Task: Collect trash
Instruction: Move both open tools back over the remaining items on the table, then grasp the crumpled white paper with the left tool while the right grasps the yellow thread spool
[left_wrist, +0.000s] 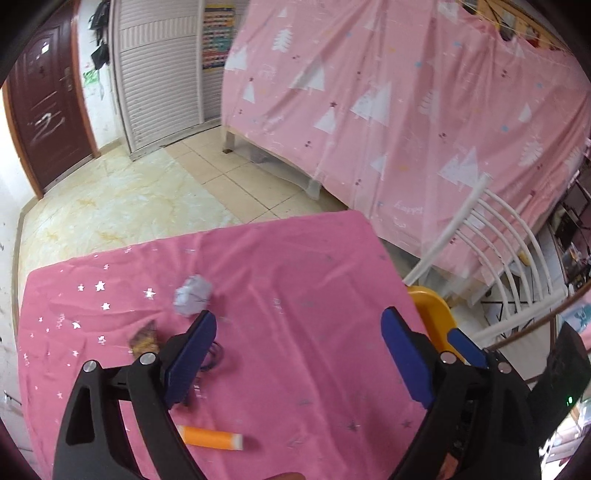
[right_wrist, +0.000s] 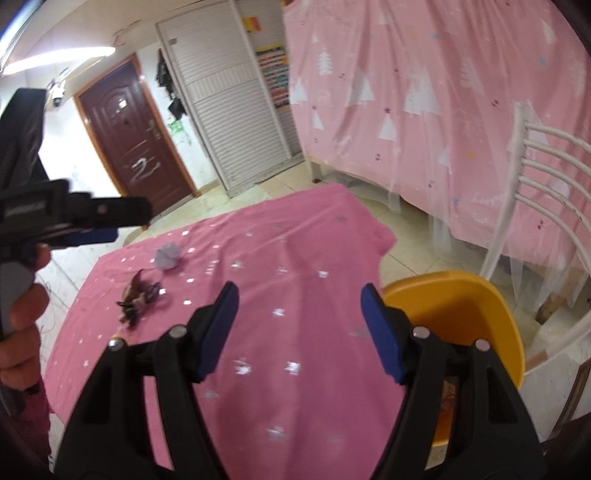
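Observation:
A crumpled white paper ball lies on the pink starred tablecloth, with a brown wrapper and a dark tangle of cord beside it and an orange tube nearer me. My left gripper is open and empty above the cloth, its left fingertip close to the paper ball. My right gripper is open and empty over the cloth. The right wrist view shows the paper ball, the wrapper and cord, and the left gripper at the left.
A yellow bin stands off the table's right edge, also in the left wrist view. A white slatted chair is behind it. A pink tree-patterned drape hangs beyond tiled floor.

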